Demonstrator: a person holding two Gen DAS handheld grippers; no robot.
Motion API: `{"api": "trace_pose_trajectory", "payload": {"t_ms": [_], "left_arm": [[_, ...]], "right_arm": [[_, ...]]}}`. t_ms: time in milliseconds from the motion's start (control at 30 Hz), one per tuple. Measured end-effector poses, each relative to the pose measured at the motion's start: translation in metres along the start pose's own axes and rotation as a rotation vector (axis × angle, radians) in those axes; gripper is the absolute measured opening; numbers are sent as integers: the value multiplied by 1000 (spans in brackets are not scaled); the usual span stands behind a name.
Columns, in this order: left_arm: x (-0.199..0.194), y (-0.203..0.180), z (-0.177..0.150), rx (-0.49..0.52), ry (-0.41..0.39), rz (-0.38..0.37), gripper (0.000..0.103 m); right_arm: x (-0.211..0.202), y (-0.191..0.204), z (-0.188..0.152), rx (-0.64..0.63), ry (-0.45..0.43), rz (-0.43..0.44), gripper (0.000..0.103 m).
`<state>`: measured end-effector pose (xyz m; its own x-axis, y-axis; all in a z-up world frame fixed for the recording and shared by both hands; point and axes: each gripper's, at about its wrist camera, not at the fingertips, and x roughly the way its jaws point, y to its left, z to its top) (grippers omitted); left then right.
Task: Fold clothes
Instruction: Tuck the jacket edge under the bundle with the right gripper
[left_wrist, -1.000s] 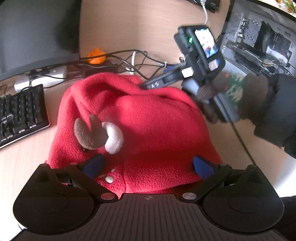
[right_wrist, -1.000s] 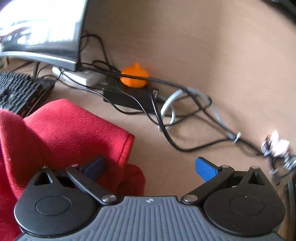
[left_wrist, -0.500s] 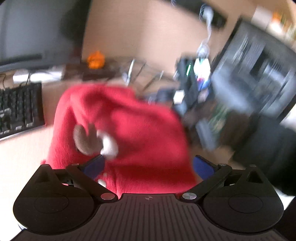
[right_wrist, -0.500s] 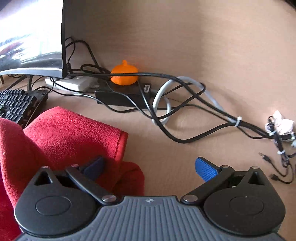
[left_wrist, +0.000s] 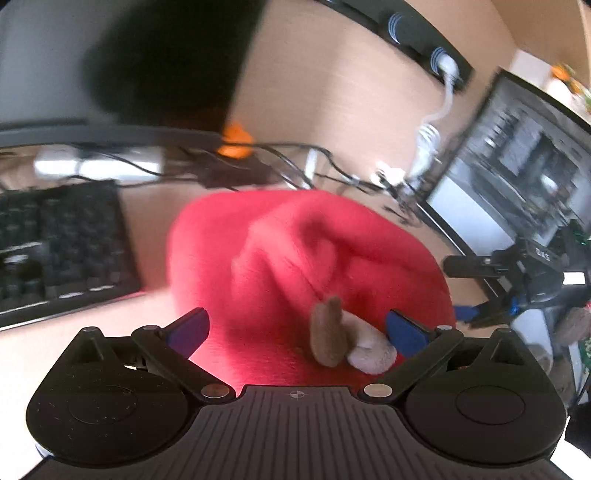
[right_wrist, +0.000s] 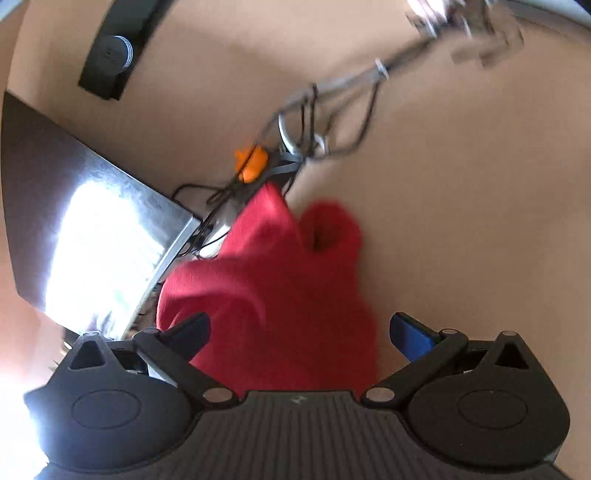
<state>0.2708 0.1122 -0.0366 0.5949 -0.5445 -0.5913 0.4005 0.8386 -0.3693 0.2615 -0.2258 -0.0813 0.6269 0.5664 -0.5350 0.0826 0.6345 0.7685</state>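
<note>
A red fleece garment (left_wrist: 306, 258) lies bunched on the table (left_wrist: 332, 110), hemmed in by a black keyboard (left_wrist: 62, 243), tangled cables (left_wrist: 295, 162) and an orange figurine (left_wrist: 234, 142). The left gripper (left_wrist: 295, 328) and right gripper (right_wrist: 299, 332) hover over it, jaws spread wide, gripping nothing.

Light tan wood surface (left_wrist: 332, 122), blurred by motion. Black keyboard (left_wrist: 62, 243) near left, dark monitor (left_wrist: 110, 55) far left above it. Orange object (left_wrist: 234, 142) at far centre among tangled black cables (left_wrist: 295, 162). Second screen (left_wrist: 517, 158) far right. In the right wrist view, bright glare on the monitor (right_wrist: 107, 251) at left.
</note>
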Motion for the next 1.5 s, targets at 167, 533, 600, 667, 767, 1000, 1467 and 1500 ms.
{"api": "trace_pose_trajectory", "payload": {"t_ms": [167, 533, 600, 667, 767, 1000, 1467, 1500], "left_arm": [[-20, -17, 1, 31, 20, -150, 103], [-62, -5, -2, 145, 7, -21, 103], [-63, 6, -3, 136, 13, 44, 103], [-53, 22, -3, 101, 49, 79, 103], [-35, 38, -4, 70, 114, 83, 103], [-18, 37, -4, 158, 172, 69, 103], [19, 12, 7, 134, 229, -125, 103], [26, 7, 11, 147, 232, -127, 103]], "right_arm": [[0, 48, -9, -114, -53, 64, 96], [53, 100, -10, -296, -20, -66, 96], [60, 111, -16, -374, -3, -116, 97], [66, 122, -25, -461, 13, -167, 98], [64, 130, -35, -543, 22, -215, 98], [26, 109, -16, -441, -36, -234, 103], [36, 40, -21, -159, 35, -79, 103], [31, 37, -23, -146, 28, -64, 103]]}}
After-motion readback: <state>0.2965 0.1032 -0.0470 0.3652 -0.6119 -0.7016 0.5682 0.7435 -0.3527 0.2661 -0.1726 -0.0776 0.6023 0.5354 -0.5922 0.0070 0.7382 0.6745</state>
